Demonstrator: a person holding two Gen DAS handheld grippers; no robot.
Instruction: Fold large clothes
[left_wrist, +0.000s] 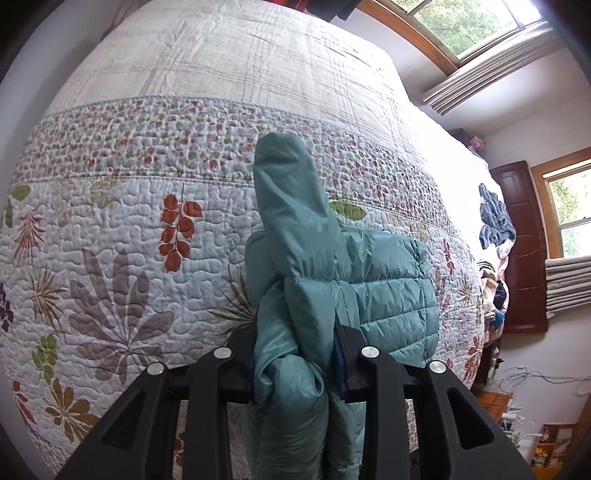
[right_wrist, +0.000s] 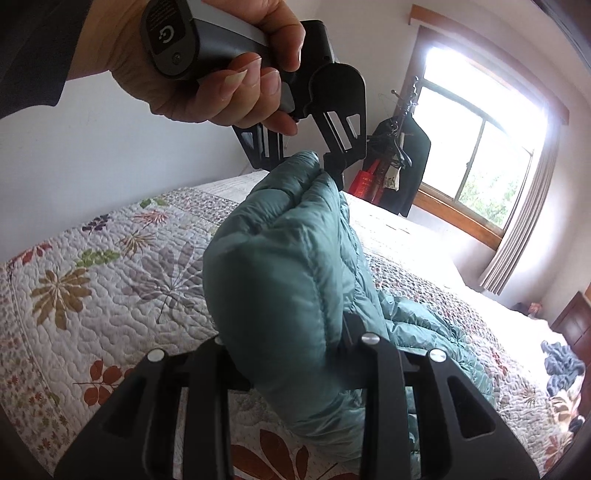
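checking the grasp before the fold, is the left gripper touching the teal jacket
Touching. The left wrist view shows the left gripper with both fingers pressed into a bunched fold of the teal jacket.

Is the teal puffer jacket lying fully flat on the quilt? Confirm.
No: both the left gripper and right gripper clamp the teal puffer jacket, lifting it above the quilt.

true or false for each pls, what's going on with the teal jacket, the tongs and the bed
1. Both tongs grip the teal puffer jacket. True: the left tongs and right tongs are each shut on it.
2. The jacket lies flat, fully folded. False: it is bunched and partly lifted.
3. The bed has a floral quilt. True.
4. A red garment lies near the bed's far edge. False: the crumpled cloth is blue.
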